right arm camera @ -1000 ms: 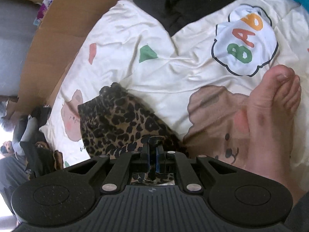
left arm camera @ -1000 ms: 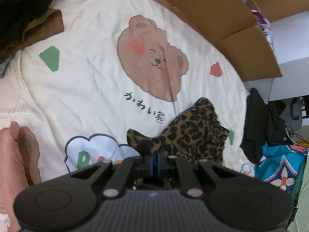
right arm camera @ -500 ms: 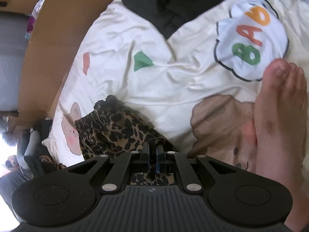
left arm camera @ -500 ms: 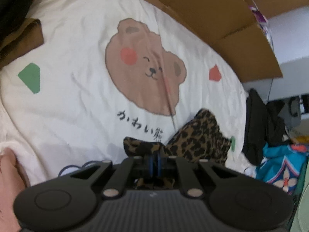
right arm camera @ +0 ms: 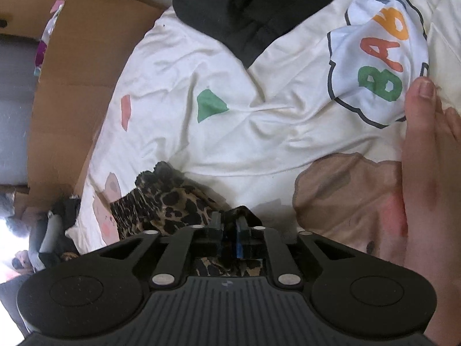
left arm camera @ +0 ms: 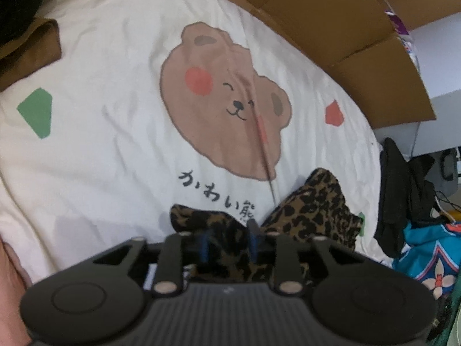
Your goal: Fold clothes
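A leopard-print garment (left arm camera: pixel 311 213) lies bunched on the cream bear-print bedcover (left arm camera: pixel 115 144). My left gripper (left arm camera: pixel 229 242) hangs low over its near corner. Its jaws are opening, and the cloth lies loose between the blue-padded fingers (left arm camera: pixel 204 245), which do not press on it. In the right wrist view the same garment (right arm camera: pixel 161 204) spreads to the left. My right gripper (right arm camera: pixel 227 230) sits over another corner of it, jaws opening with a narrow gap and a fold of cloth in it. The grippers' bodies hide the rest of the garment.
Cardboard (left arm camera: pixel 360 28) borders the far side of the bedcover. Black clothes (left arm camera: pixel 403 187) and a teal patterned garment (left arm camera: pixel 432 259) lie at the right, a brown garment (left arm camera: pixel 34 43) at the upper left. A black garment (right arm camera: pixel 245 8) and a person's bare foot (right arm camera: pixel 426 173) rest on the bedcover (right arm camera: pixel 230 129).
Both grippers have sunk toward the bedcover with the leopard cloth. Both sets of jaws, shut on the cloth before, now stand apart.
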`<state>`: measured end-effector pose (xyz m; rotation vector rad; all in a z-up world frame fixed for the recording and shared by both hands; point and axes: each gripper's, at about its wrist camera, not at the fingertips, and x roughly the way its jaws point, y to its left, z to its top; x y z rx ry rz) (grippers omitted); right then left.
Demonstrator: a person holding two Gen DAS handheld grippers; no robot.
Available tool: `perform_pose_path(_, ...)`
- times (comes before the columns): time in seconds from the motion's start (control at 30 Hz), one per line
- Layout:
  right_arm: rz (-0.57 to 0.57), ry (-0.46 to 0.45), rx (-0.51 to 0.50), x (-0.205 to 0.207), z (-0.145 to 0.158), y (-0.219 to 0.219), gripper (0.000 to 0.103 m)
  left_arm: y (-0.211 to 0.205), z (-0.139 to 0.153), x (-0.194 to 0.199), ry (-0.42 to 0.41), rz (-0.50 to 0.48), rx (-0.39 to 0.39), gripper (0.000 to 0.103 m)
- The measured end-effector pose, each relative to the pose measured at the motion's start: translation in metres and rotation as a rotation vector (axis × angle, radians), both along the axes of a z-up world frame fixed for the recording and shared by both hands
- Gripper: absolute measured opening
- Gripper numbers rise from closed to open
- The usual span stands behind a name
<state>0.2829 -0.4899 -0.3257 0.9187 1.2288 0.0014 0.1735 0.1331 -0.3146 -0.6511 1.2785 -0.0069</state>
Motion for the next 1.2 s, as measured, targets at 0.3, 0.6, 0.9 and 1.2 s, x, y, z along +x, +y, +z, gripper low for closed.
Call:
perform_pose_path(0.3,0.023,-0.072,-0.125,-0.009,0.029,0.009,0.042,-0.018,0.024,-0.024,-0.046,0.008,0.118,0.064)
perform_pose_path(0.6,0.113,-0.169,-0.194,-0.024,0.053,0.031,0.046,-0.045,0.037,-0.055,-0.083,0.001,0.108,0.061)
perform_pose_path(0.9,0.205,-0.243,-0.247,-0.039,0.067,0.056,0.049,-0.089,0.040,-0.074,-0.114,-0.170,0.171,0.060)
perform_pose_path(1.2,0.278,-0.256,-0.314,-0.056,0.056,0.080,0.050,-0.121,0.037,-0.086,-0.129,-0.259,0.182,0.060)
